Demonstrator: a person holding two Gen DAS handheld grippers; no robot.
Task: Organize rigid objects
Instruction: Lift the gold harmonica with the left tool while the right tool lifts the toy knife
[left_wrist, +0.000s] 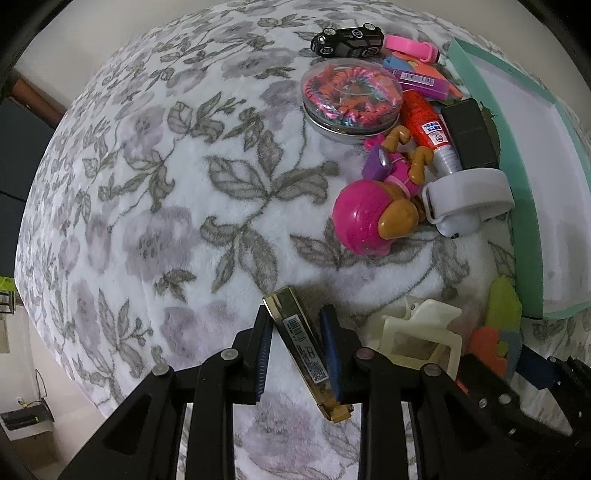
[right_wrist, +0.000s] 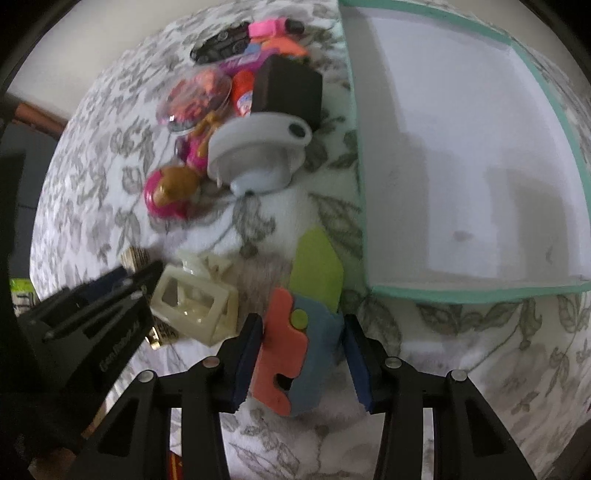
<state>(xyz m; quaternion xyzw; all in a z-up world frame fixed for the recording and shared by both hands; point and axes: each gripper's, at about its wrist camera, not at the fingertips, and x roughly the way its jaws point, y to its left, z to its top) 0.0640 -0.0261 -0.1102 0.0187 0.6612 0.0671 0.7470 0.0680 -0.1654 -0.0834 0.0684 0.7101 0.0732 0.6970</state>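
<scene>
My left gripper (left_wrist: 295, 314) points down at the floral blanket and is shut on a slim gold bar-shaped case (left_wrist: 299, 343), which sits slanted between the blue pads. My right gripper (right_wrist: 302, 319) is shut on a flat toy (right_wrist: 295, 343) made of orange, blue and lime-green parts; both pads touch its sides. That toy (left_wrist: 495, 332) and the right gripper's fingers (left_wrist: 535, 373) also show at the lower right of the left wrist view. The left gripper's black body (right_wrist: 110, 295) fills the left side of the right wrist view.
A teal-edged box (right_wrist: 461, 290) with a white inside lies to the right. A cream plastic clip (right_wrist: 195, 306) sits between the grippers. Further off lie a pink-helmeted puppy figure (left_wrist: 369, 218), a white lid (left_wrist: 465, 195), a black box (left_wrist: 469, 133), a glue tube (left_wrist: 424, 118), a round tin (left_wrist: 351, 96) and a black toy car (left_wrist: 347, 40).
</scene>
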